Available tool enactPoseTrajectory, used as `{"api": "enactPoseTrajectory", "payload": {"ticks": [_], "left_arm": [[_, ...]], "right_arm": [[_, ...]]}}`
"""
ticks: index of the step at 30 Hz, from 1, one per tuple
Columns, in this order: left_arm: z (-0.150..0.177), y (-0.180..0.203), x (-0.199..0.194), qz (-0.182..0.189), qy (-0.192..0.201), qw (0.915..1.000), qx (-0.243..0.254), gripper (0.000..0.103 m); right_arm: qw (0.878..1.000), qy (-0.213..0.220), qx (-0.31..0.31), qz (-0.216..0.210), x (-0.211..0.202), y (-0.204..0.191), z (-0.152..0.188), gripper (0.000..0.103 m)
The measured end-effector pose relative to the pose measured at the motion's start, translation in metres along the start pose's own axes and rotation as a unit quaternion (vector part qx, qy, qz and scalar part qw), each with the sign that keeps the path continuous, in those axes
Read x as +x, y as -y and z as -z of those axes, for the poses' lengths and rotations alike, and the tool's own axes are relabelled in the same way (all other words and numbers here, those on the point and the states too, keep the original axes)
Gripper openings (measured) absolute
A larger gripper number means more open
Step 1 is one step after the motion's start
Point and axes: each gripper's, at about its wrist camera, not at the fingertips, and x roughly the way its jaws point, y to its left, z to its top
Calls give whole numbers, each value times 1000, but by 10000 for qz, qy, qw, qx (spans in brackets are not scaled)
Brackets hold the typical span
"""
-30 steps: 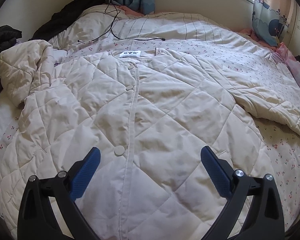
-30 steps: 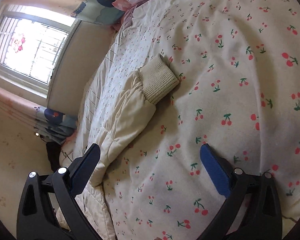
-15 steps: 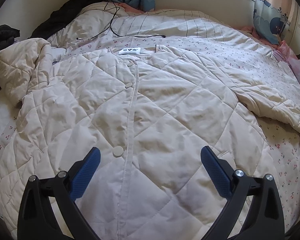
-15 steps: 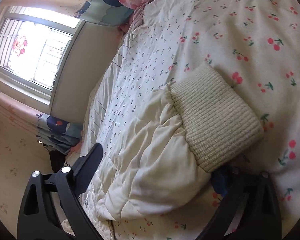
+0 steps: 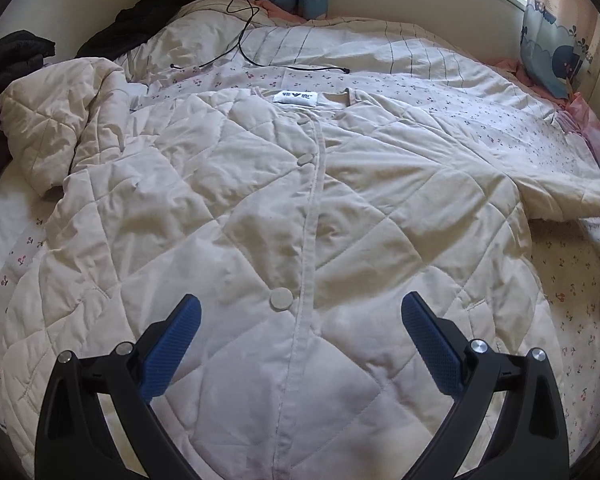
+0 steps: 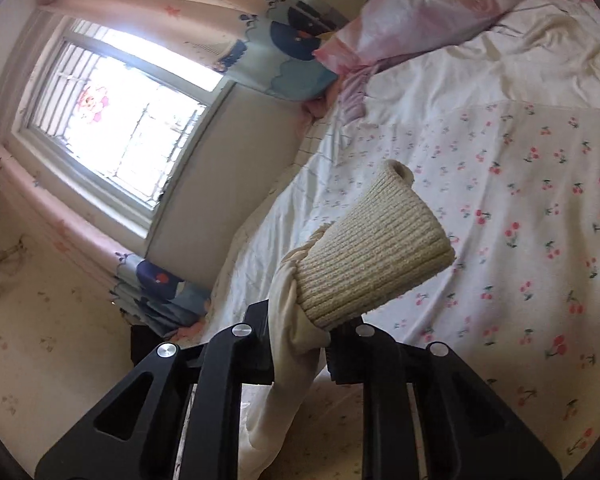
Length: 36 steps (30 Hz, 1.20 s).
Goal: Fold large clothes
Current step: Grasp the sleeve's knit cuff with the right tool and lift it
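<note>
A large cream quilted jacket with round buttons (image 5: 300, 208) is spread front-up on the bed, over a white bedspread printed with small red cherries (image 6: 540, 208). The button front is closed and the white neck label is turned toward the far wall. In the left wrist view one sleeve is bunched in a heap at the left (image 5: 60, 120), and the other sleeve (image 5: 572, 196) is stretched out to the right.

No fold is seen yet, so the task is judged to be at its very start: only the laying-out is done. The first sleeve fold is just being taken up, and the other sleeve and the folding of the body are left.

The ribbed knit cuff (image 6: 372, 248) of the right-hand sleeve is pinched by the right gripper (image 6: 300, 344); its jaws have just been closing onto the fabric at the base of the cuff, and the cuff is lifted clear of the bedspread. The left gripper (image 5: 300, 344) is held above the lower front of the jacket with its blue-padded jaws spread wide and nothing between them.

No containers are seen; a black cable (image 5: 244, 40) and dark clothing (image 5: 20, 60) lie at the far side of the bed.
</note>
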Motion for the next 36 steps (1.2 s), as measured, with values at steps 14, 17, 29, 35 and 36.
{"api": "enactPoseTrajectory", "payload": {"ticks": [14, 17, 29, 35, 36], "left_arm": [[6, -20, -8, -65, -33, 9999, -72, 96], [4, -32, -10, 60, -44, 9993, -361, 96], [1, -78, -25, -43, 130, 9967, -798, 96], [-4, -124, -39, -237, 377, 9893, -1389, 96], [-5, -132, -41, -245, 401, 9879, -1481, 96]], "right_arm": [[9961, -24, 882, 7, -7, 76, 21, 17], [9990, 50, 302, -323, -6, 13, 11, 17], [9656, -712, -1748, -1791, 57, -271, 117, 17], [9343, -1385, -2334, -2312, 96, -362, 227, 17], [9276, -1529, -2438, -2384, 102, -371, 249, 17]]}}
